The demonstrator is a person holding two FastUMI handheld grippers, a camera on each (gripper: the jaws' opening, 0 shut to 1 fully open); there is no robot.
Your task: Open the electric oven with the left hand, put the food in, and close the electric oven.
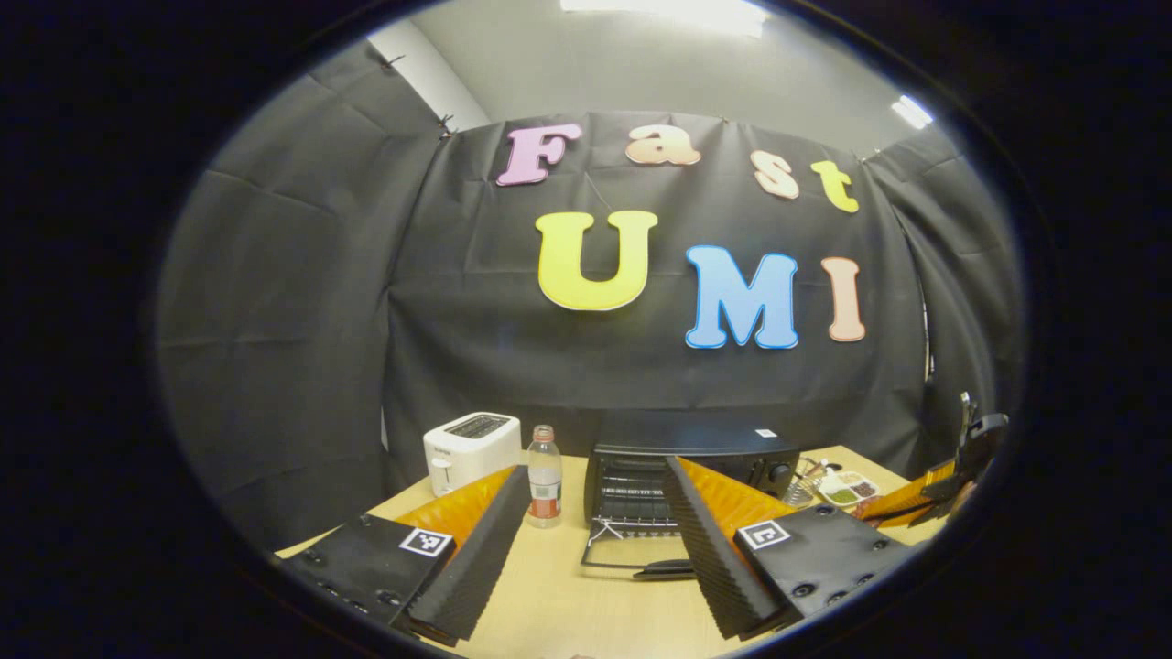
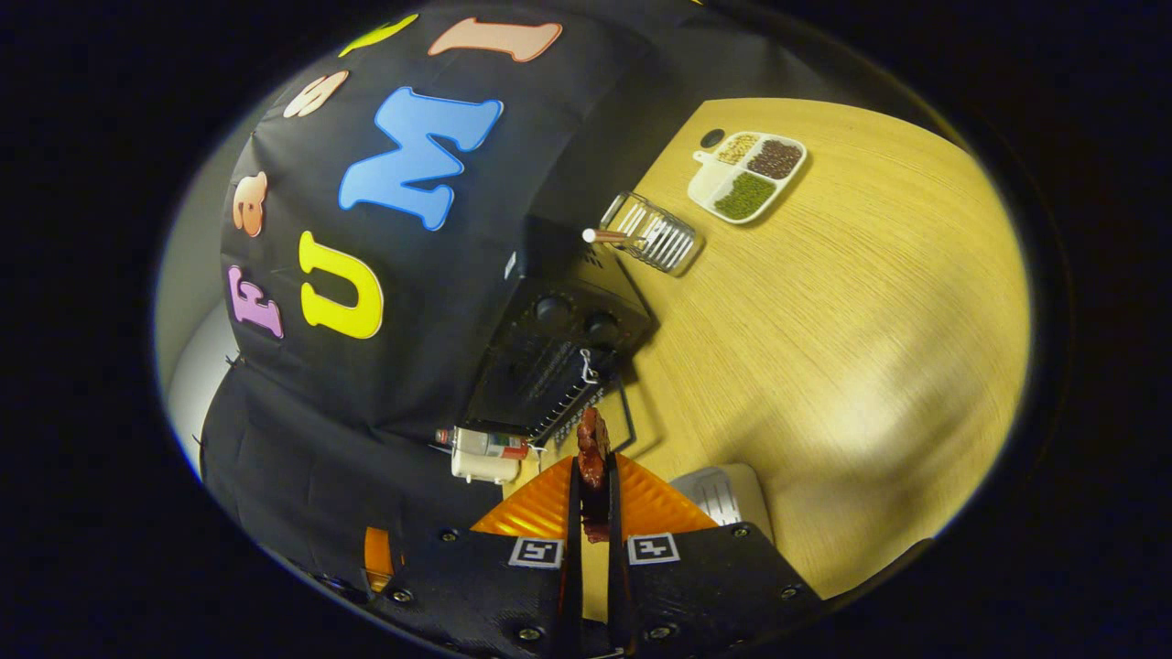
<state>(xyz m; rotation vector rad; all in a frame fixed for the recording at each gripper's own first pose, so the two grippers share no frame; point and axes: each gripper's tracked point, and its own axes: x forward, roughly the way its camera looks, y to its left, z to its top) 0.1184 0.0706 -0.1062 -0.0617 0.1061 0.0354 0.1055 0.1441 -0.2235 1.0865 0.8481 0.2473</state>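
in the left gripper view the left gripper point(image 1: 586, 540) hangs above the wooden table point(image 1: 558, 604) with its jaws spread wide and nothing between them. ahead of it the black electric oven point(image 1: 696, 458) stands near the booth wall with its door point(image 1: 632, 554) dropped down flat onto the table, the wire rack inside showing. a plastic bottle point(image 1: 545, 476) stands just left of the oven and a white toaster point(image 1: 472, 448) further left. to the oven's right lie a wire holder point(image 1: 804, 485) and a white tray of 3 compartments point(image 1: 850, 488).

in the right gripper view the right gripper point(image 2: 593, 485) is clamped on a dark reddish piece of food point(image 2: 592, 448), held in the air in front of the open oven point(image 2: 558, 348).
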